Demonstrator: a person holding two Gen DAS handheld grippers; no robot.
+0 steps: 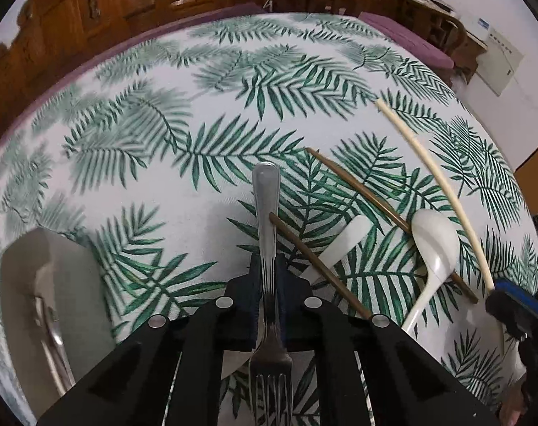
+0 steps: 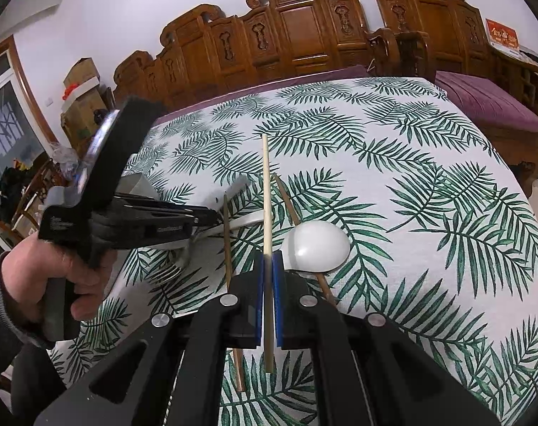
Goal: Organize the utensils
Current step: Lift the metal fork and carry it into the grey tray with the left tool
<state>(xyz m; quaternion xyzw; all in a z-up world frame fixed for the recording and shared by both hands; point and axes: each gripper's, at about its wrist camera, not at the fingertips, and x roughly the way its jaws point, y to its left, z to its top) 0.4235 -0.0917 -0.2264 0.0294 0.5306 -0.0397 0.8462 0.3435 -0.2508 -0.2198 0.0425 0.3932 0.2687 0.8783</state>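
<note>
My left gripper [image 1: 268,280] is shut on a steel fork [image 1: 267,213], handle pointing away, tines toward the camera, held above the leaf-print tablecloth. My right gripper [image 2: 268,277] is shut on a cream chopstick [image 2: 266,191], which also shows in the left wrist view [image 1: 435,174]. Two brown chopsticks [image 1: 361,188] [image 1: 315,262] and two white spoons [image 1: 434,245] [image 1: 343,245] lie on the cloth between the grippers. In the right wrist view one white spoon [image 2: 318,245] lies just right of my gripper, and the left gripper [image 2: 205,218] is at the left with the fork.
A grey tray [image 1: 73,284] holding a metal utensil [image 1: 52,330] sits at the left of the table. Carved wooden benches [image 2: 304,35] with purple cushions [image 2: 489,103] stand behind the table. The tablecloth [image 1: 198,99] stretches far ahead.
</note>
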